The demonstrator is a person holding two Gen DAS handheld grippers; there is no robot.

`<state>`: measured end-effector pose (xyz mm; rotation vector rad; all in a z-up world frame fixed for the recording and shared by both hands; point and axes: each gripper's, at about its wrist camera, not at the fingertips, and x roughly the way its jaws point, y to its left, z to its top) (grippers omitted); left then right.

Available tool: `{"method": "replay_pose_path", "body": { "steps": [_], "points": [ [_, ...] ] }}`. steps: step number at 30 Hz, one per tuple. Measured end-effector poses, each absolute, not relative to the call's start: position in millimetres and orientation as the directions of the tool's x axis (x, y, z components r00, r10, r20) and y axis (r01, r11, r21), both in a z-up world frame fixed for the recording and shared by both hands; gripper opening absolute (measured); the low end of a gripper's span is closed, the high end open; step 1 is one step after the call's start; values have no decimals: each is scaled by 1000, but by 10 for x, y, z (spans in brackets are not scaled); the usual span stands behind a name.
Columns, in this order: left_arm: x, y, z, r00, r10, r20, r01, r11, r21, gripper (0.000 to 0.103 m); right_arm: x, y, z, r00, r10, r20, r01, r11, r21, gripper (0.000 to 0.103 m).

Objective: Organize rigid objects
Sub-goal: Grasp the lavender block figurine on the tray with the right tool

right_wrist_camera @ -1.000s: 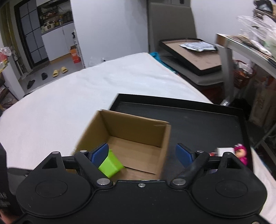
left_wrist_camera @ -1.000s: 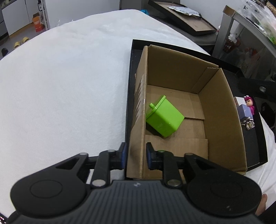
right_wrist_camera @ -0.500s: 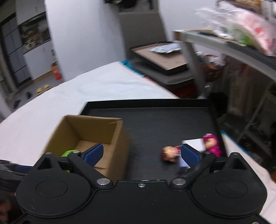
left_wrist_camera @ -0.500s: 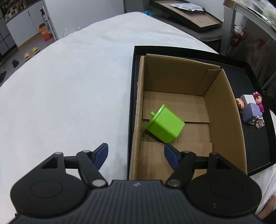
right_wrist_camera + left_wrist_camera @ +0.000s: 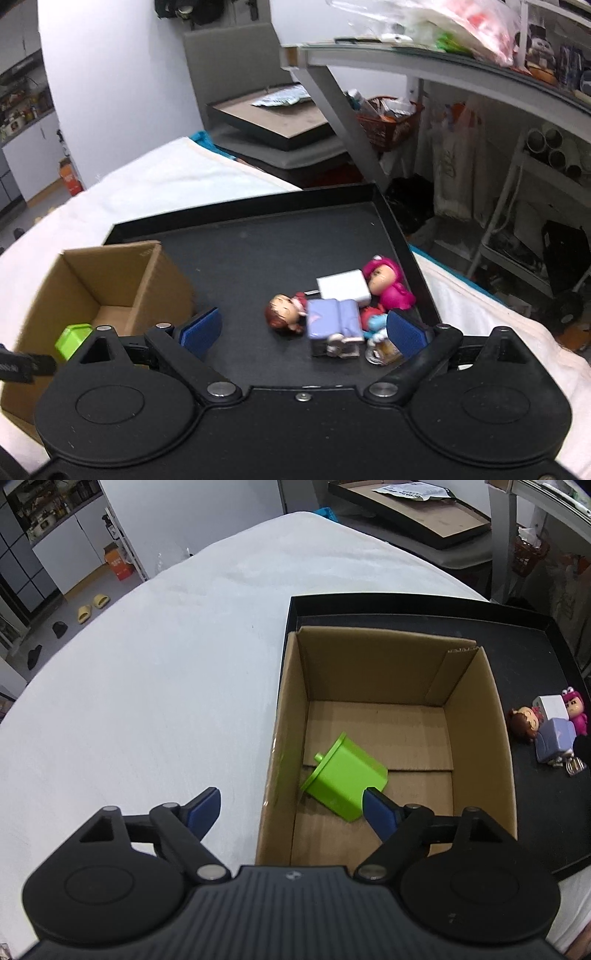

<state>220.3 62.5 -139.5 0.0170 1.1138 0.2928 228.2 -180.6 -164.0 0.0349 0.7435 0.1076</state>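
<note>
A cardboard box (image 5: 476, 716) stands on a black tray (image 5: 532, 635); a green plastic block (image 5: 343, 777) lies tilted inside it. My left gripper (image 5: 291, 806) is open and empty, straddling the box's near-left wall from above. In the right wrist view, small toys lie on the tray (image 5: 258, 236) right of the box (image 5: 110, 280): a brown-haired figure (image 5: 284, 314), a lilac block (image 5: 332, 319), a white block (image 5: 343, 284) and a pink figure (image 5: 388, 284). My right gripper (image 5: 304, 328) is open and empty just before them.
The tray sits on a white-covered table (image 5: 147, 672). Past the table stand a grey shelf frame (image 5: 406, 74), a chair with a flat framed board (image 5: 266, 122), and clutter on the floor to the right.
My left gripper let go of the box wall, opened wide and rose. My right gripper swung right from over the box to the toys on the tray.
</note>
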Motion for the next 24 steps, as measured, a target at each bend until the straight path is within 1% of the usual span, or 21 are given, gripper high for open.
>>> {"method": "replay_pose_path", "body": {
  "steps": [3,4,9,17,18,19,20,24],
  "points": [
    [2259,572,-1394,404,255,-879,-227,958,173,83,2341,-1873,-1718,715,109,-690,-76,994,79,88],
    [2279,553,-1396,403,261,-877,-228,957,180,83,2357,-1885,-1742,710,109,-695,-75,994,78,85],
    [2370,491,-1406,386,280,-879,-236,951,199,83,2454,-1911,-1879,685,78,-724,-56,997,54,75],
    [2464,476,-1427,366,321,-874,-242,939,244,83,2652,-1840,-2057,679,38,-733,-79,997,-22,67],
    [2469,490,-1431,364,322,-874,-247,938,242,83,2674,-1835,-2080,675,39,-737,-85,996,-24,60],
    [2477,497,-1434,361,323,-875,-251,937,242,83,2695,-1832,-2104,670,42,-741,-91,996,-25,49],
    [2481,503,-1439,358,324,-875,-256,936,242,83,2717,-1830,-2131,669,42,-742,-93,995,-27,45],
    [2486,517,-1422,360,321,-876,-271,935,231,83,2755,-1807,-2171,662,47,-748,-111,993,-35,44]
  ]
}}
